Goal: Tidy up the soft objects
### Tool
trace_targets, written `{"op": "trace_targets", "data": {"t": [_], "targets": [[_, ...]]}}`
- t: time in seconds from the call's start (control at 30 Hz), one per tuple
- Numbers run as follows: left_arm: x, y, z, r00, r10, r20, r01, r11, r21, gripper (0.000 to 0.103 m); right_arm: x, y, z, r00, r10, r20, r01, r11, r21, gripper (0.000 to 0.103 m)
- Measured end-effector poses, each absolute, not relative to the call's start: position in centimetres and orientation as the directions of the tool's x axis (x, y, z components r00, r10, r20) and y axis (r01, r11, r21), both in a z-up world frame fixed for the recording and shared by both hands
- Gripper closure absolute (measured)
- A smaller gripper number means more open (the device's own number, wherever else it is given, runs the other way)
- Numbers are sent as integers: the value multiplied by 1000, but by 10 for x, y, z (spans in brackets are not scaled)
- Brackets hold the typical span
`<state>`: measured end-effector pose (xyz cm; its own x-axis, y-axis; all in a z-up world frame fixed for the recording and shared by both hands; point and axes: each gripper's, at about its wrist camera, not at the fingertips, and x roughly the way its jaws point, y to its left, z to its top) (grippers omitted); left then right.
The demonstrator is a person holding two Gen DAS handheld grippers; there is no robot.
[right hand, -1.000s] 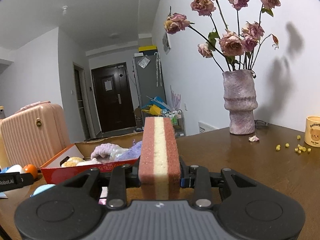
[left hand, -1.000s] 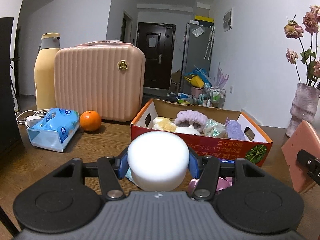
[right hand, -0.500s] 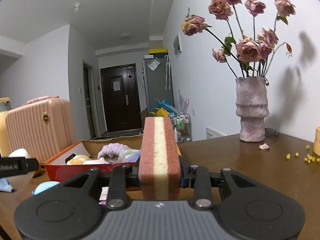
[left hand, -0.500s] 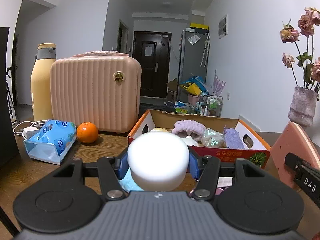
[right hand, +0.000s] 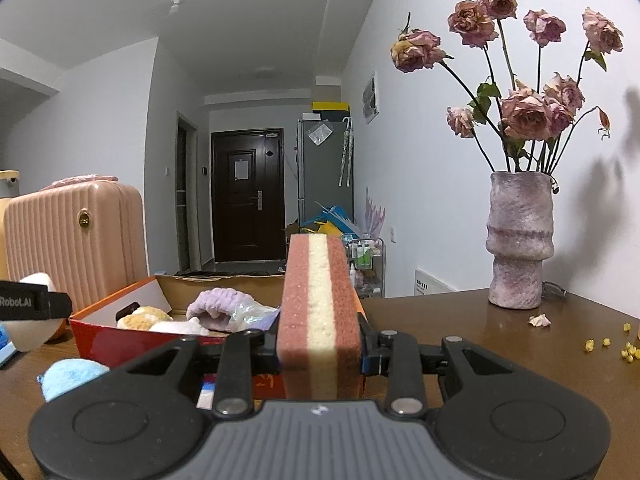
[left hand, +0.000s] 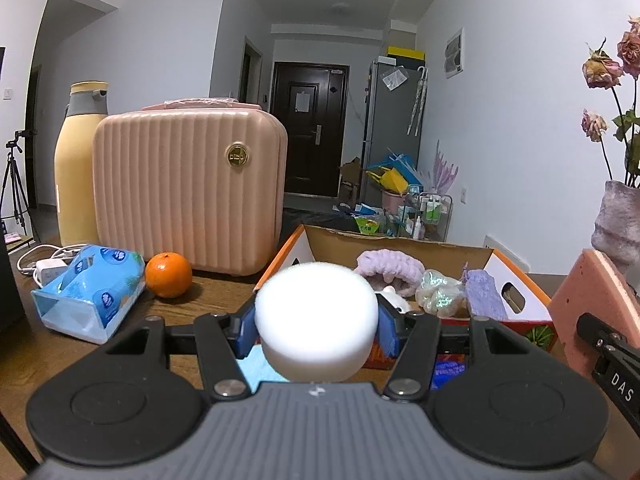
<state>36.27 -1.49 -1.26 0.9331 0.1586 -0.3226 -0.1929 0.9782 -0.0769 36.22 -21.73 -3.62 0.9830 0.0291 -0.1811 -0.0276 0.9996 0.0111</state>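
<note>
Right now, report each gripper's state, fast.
Left gripper: closed on the round white sponge.
Right gripper: closed on the pink-and-cream layered sponge.

Pink ribbed suitcase upright on wooden worktop, gold round badge on front. Yellow bottle with grey collar just beside suitcase, on its left. Orange at suitcase base. Blue tissue pack near orange, white charger and cable behind. Purple textured vase holding dried roses; fallen petal and yellow crumbs on worktop nearby.
</note>
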Motion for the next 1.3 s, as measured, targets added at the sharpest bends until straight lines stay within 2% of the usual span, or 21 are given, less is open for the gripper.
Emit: {"op": "trace_targets", "data": {"t": [1.3], "targets": [[462, -22, -17, 945, 153, -289, -170, 985, -32, 45, 457, -208, -40, 984, 94, -149, -102, 994, -47, 72]]}}
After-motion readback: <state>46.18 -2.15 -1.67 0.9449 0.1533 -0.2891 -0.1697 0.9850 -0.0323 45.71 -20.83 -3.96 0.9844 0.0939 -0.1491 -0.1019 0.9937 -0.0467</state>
